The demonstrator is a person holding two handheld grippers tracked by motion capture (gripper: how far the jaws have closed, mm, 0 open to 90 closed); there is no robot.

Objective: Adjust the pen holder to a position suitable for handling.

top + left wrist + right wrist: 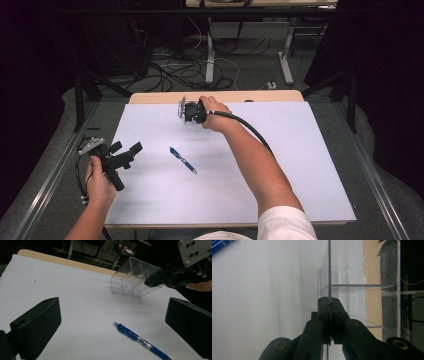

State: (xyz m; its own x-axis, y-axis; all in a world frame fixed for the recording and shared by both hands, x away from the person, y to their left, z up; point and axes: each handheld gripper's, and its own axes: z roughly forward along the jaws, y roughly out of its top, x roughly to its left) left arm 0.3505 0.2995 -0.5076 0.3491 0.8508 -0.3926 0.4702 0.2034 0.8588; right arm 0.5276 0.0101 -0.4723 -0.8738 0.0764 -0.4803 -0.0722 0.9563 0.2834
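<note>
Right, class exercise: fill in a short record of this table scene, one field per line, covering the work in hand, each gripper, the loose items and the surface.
work in hand: gripping a clear divided box by one wall
right gripper: jaws shut on the box wall, at the far side of the sheet
box state: tilted in the left gripper view, with inner partitions
left gripper: jaws open, holding nothing, at the sheet's left edge
loose item: blue pen lying flat mid-sheet, apart from both grippers
surface: white sheet on a wooden table

No legible text, label or number anywhere.
</note>
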